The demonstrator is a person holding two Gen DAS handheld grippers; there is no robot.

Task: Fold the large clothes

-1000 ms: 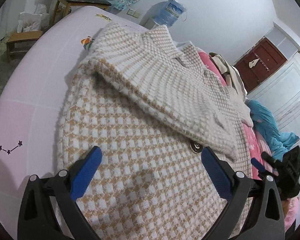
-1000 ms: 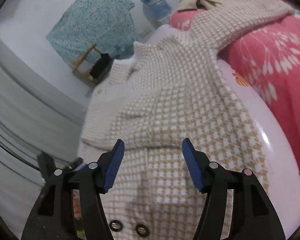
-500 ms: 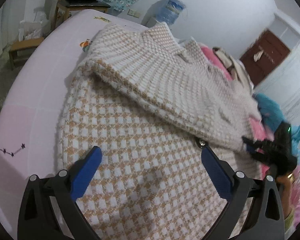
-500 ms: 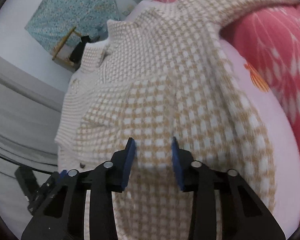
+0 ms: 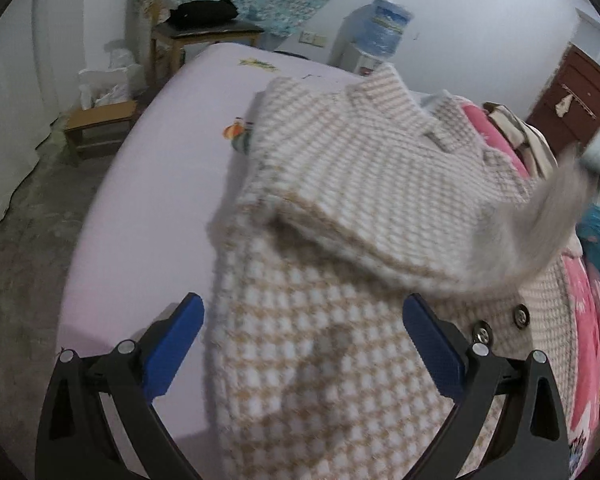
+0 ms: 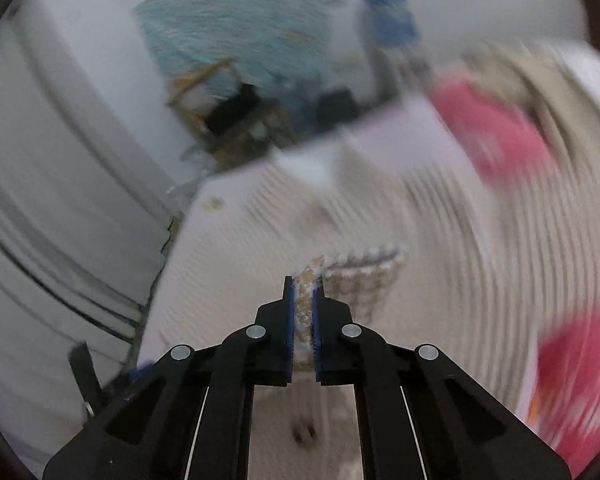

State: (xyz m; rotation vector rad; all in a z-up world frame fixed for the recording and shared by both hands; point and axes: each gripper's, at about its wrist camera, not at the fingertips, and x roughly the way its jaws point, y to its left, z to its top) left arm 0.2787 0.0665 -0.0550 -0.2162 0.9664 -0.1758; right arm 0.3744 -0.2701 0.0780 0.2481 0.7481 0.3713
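Note:
A beige-and-white checked knit jacket (image 5: 340,352) lies on the pale pink bed (image 5: 160,184), one sleeve (image 5: 364,196) folded across its chest. My left gripper (image 5: 302,340) is open and empty, hovering over the jacket's lower left part. My right gripper (image 6: 303,312) is shut on a piece of the jacket's fabric (image 6: 306,284) and lifts it; that view is heavily blurred. In the left wrist view a blurred lifted piece of jacket (image 5: 548,224) rises at the right.
A red floral quilt (image 5: 584,320) and piled clothes (image 5: 520,136) lie on the right of the bed. A wooden chair (image 5: 204,36), a low stool (image 5: 100,120) and a water dispenser (image 5: 376,32) stand beyond the bed's far end. Floor lies left.
My right gripper closed on the jacket's fabric and swung it upward fast. My left gripper drew back toward the jacket's left edge and stayed open.

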